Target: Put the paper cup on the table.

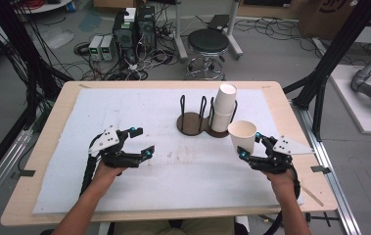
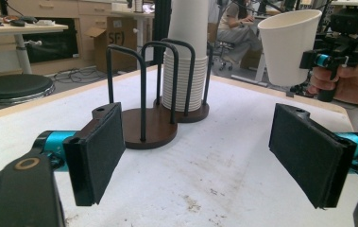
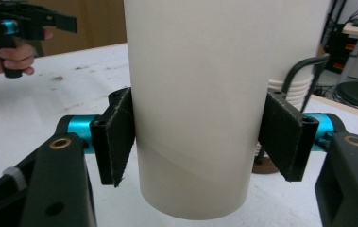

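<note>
The right gripper had its jaws clamped on the lower wall of a white paper cup, one pad pressed to each side, and held it upright and clear of the tabletop, mouth up, just in front and to the right of the cup holder. The left gripper hung over the white mat on the other side, its jaws standing wide apart with nothing between them, and pointed toward the holder. That holder was a dark wooden base of two joined round plates with black wire hoops rising from each; the right-hand ring carried a tall stack of white paper cups, nested and leaning a little, while the left-hand ring stood empty. Judging by this, one cup had been separated and was in hand, so the picking part looked done for that cup. What remained, most likely, was to carry it across and lower it between the hoops of the empty ring, or else to set it on the mat, and then to deal with the rest of the stack. The free left gripper had no part in the work yet.
</note>
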Motion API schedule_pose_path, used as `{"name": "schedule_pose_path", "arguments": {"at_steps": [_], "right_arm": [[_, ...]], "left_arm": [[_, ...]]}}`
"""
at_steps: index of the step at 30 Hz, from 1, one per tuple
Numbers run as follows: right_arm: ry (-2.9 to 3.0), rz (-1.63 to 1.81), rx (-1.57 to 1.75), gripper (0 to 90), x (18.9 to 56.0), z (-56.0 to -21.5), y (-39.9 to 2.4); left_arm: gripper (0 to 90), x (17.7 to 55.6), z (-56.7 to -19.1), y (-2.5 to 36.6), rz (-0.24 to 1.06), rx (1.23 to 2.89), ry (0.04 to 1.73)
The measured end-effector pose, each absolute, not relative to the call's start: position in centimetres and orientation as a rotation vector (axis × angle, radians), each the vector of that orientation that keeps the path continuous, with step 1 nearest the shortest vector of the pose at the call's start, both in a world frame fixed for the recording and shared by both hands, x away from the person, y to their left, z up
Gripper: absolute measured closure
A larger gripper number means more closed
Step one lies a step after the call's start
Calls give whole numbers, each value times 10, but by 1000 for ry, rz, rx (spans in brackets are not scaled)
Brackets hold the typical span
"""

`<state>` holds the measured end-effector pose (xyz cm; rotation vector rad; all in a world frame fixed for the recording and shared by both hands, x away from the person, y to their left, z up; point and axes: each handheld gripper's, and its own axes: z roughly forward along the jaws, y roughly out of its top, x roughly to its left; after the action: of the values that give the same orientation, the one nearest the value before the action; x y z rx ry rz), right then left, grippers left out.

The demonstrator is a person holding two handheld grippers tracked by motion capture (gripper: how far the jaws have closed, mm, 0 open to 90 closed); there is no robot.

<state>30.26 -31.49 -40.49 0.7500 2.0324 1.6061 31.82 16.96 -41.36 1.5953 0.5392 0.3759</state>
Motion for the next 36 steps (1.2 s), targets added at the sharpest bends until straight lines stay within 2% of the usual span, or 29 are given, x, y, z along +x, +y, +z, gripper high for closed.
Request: {"name": "schedule_pose_path", "arguments": {"at_steps": [21,36], "right_arm": [[2026,1543,1046,336,324,-437,-347],[2118,1431,1158,336,334,-450,-344]], "left_arm": [[190,319,-416,172,377,1596,555],[191,320,-417,173,378,1597,563]]}}
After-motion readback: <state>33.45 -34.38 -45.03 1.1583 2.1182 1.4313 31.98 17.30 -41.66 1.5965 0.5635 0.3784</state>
